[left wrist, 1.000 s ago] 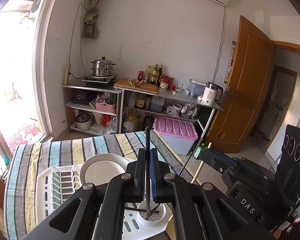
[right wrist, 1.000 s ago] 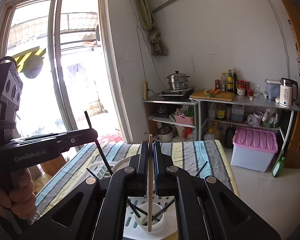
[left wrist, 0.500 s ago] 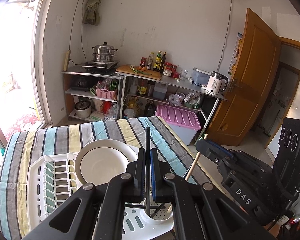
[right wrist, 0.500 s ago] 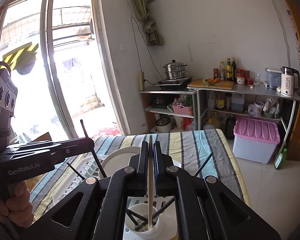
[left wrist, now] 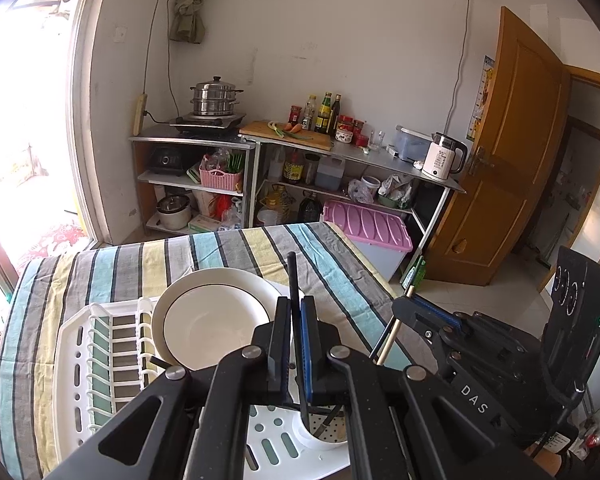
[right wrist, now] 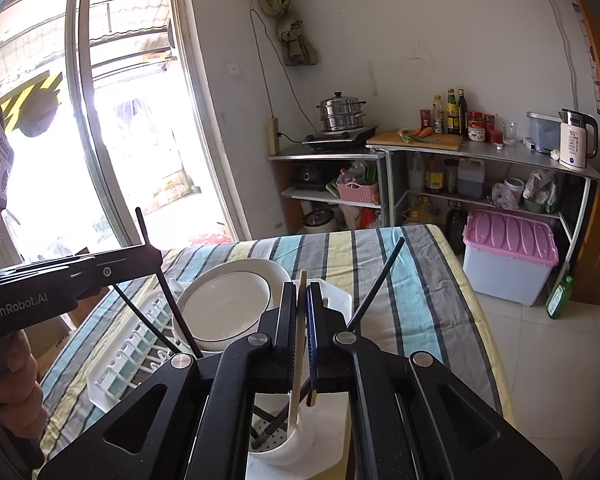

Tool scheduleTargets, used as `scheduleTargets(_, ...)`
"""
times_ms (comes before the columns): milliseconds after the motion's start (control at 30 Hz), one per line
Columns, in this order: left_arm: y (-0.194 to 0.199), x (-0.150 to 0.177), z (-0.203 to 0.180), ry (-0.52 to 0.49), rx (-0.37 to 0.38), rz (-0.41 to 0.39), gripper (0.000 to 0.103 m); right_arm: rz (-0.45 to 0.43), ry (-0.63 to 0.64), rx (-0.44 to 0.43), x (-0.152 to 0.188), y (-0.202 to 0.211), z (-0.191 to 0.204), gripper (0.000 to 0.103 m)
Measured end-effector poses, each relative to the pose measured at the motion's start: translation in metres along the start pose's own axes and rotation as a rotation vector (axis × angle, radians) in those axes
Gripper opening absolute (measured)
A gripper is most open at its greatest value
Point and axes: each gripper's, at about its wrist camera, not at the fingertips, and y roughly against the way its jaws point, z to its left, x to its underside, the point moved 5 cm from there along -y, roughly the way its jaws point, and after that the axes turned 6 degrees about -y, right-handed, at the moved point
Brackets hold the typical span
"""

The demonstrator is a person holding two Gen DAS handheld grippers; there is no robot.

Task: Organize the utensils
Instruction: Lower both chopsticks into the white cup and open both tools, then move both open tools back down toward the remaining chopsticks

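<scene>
Both grippers are closed, each on one chopstick. Left gripper (left wrist: 295, 312): its jaws pinch a black chopstick (left wrist: 292, 270), which stands nearly upright; the top end projects above the fingertips and the lower end reaches down into the white cup (left wrist: 324, 438). Right gripper (right wrist: 301, 300): its jaws pinch a wooden chopstick (right wrist: 297, 376), also nearly upright, with the lower end inside the same cup (seen at (right wrist: 288, 446) in the right wrist view).

The cup is perforated at the bottom and sits at the near corner of the white rack (left wrist: 74, 360). Other black chopsticks already lean in it at slanted angles; one (right wrist: 378, 280) tilts out to the right in the right wrist view. The exact count cannot be told.

A white plate (left wrist: 216, 312) with a dark rim line stands tilted in the rack slots, just behind the cup. The rack rests on a table covered with a striped cloth (left wrist: 236, 248).

In the right wrist view the left gripper shows from the side at the left edge, held by a hand (right wrist: 14, 384), with its black chopstick crossing the frame toward the cup. In the left wrist view the right gripper shows at the right, its wooden chopstick slanting down toward the cup.
</scene>
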Motion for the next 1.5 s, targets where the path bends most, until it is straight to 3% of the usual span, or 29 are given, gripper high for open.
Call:
scheduleTargets(267, 0.005, 0.002, 0.001, -0.001, -0.003, 0.004, 0.005, -0.001, -0.001, 0.005, -0.001, 0.005, -0.005, 0.014)
scheduleTargets(600, 0.041, 0.024, -0.006, -0.019, -0.012, -0.027, 0.006, -0.032, 0.025, 0.008, 0.01, 0.04, 0.001, 0.015)
scheduleTargets(1033, 0.126, 0.128, -0.027, -0.018, -0.033, -0.074, 0.006, -0.04, 0.045, -0.014, 0.077, 0.121, 0.018, 0.016)
scheduleTargets(1500, 0.181, 0.226, -0.043, -0.01, -0.064, -0.061, 0.006, 0.01, 0.018, -0.035, 0.156, 0.176, 0.032, 0.022)
